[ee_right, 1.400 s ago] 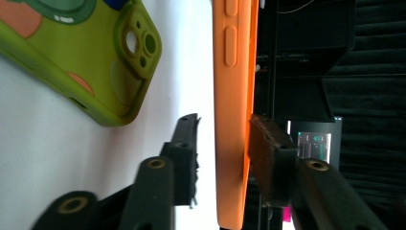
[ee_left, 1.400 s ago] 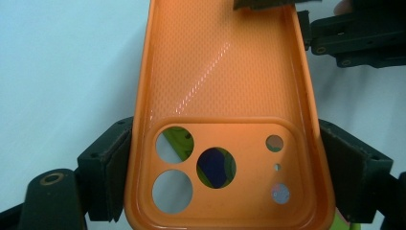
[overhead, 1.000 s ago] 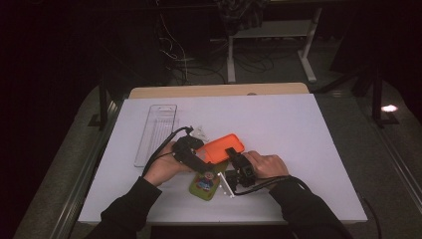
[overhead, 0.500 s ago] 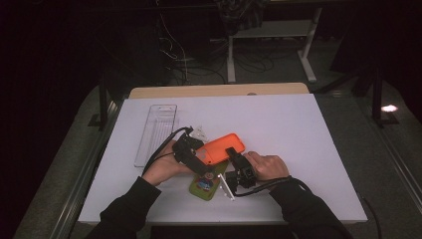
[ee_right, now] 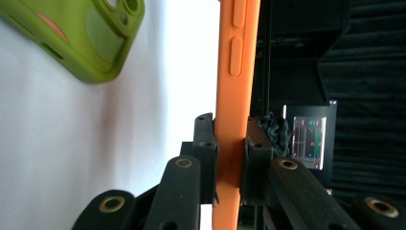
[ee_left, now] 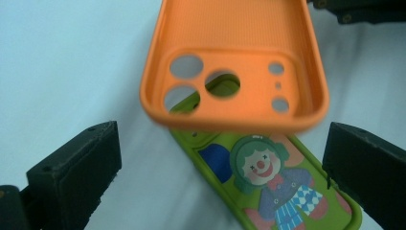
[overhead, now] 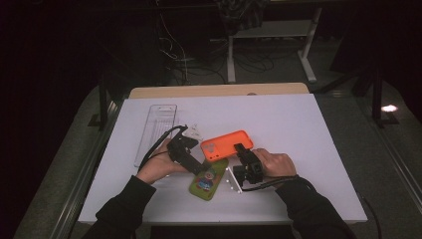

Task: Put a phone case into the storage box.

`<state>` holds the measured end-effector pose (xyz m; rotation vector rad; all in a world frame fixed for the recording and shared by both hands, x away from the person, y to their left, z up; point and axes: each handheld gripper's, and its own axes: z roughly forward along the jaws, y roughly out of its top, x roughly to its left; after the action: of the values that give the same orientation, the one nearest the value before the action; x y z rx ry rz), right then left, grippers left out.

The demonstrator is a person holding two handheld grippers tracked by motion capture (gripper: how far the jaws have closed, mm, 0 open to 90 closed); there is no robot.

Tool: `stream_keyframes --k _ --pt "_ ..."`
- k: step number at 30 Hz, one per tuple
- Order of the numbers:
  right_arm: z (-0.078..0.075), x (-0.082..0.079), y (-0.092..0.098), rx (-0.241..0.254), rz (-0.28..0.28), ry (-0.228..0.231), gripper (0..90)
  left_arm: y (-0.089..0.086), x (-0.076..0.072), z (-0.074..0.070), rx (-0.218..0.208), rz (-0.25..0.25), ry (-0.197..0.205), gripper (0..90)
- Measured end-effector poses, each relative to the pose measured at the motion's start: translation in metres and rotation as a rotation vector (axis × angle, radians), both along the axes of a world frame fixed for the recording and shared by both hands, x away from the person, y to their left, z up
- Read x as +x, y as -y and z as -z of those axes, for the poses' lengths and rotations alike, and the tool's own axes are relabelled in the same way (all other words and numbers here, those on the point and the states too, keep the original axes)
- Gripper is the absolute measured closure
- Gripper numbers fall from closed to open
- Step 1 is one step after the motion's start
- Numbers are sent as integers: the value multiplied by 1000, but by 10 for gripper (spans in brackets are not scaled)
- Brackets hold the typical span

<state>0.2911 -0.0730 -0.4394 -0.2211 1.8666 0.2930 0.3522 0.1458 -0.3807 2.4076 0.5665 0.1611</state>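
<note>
Ribbed orange phone case, round cutouts

Two phone cases are in view: one orange phone case near the middle of the surface, and one green phone case printed with a clown, just nearer. One clear plastic tray lies to the far left. Two handheld grippers are present, the left gripper and the right gripper.

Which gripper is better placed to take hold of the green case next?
Left, probably: the left gripper is open around the green case, while the right gripper is shut on the orange case.
</note>
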Motion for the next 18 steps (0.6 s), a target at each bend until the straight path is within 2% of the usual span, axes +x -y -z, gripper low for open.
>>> stream_keyframes --k 1,3,6,7,8,10,13,15,18 --pt "-1 1 2 10 5 -9 784 1 -1 1 -18 -14 -4 0" --pt "-2 2 4 36 15 -23 784 -1 1 0 7 11 12 0" --pt "-4 6 8 69 16 -47 784 -1 0 1 2 -2 -1 0" --pt "-5 5 9 103 43 -61 784 -1 0 1 4 -2 -2 0" --pt "-6 6 10 110 48 -75 784 -2 1 1 10 5 0 0" --pt "-9 7 12 154 59 -111 784 -2 2 1 16 11 6 0" --pt "-12 10 16 178 60 -150 784 -1 0 2 3 -8 -8 0" --pt "-14 11 17 224 78 -178 784 -1 0 2 -7 -13 -14 0" --pt "-17 14 20 250 76 -224 784 -1 1 3 -8 -9 -6 0"
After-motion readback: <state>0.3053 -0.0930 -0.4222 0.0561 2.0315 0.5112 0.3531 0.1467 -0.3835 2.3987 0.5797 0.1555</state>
